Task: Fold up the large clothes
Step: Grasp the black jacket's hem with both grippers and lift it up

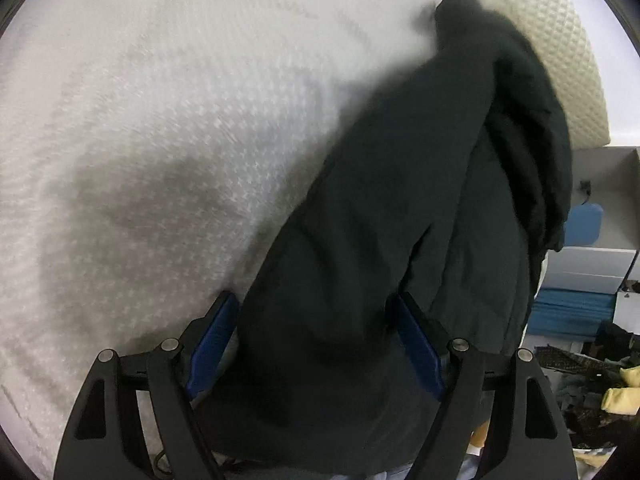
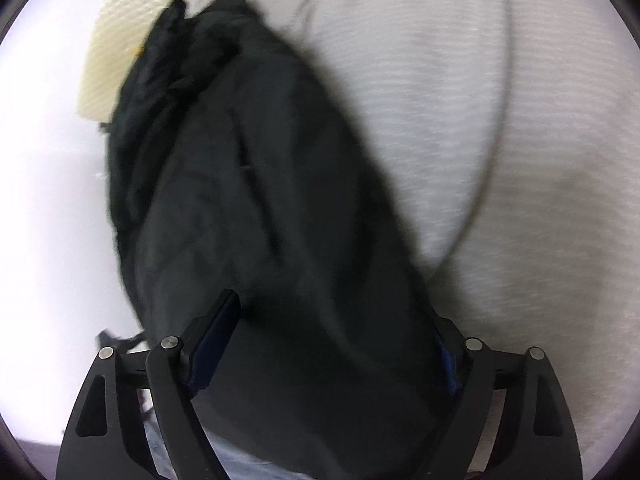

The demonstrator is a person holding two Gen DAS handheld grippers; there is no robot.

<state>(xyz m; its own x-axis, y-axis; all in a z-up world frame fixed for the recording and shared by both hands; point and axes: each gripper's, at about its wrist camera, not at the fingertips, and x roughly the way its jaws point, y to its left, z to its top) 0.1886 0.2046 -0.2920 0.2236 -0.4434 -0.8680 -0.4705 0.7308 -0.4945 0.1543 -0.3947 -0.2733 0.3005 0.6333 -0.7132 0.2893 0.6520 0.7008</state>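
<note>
A large dark garment (image 1: 400, 200) lies bunched in a long heap on the white bed (image 1: 160, 120), running away from me toward a cream textured pillow (image 1: 552, 40). My left gripper (image 1: 316, 300) stands wide, its blue pads on either side of the garment's near end, and the cloth fills the gap. In the right wrist view the same garment (image 2: 240, 200) lies on the bed (image 2: 500, 280). My right gripper (image 2: 332, 304) straddles the near end just as wide. Cloth spills over and hides its right pad. Both views are motion-blurred.
The cream pillow (image 2: 116, 40) sits at the far end of the heap. A thin dark cable (image 2: 496, 140) curves across the sheet. Beyond the bed's edge are white boxes (image 1: 592, 272), a blue item (image 1: 584, 224) and floor clutter (image 1: 600, 380).
</note>
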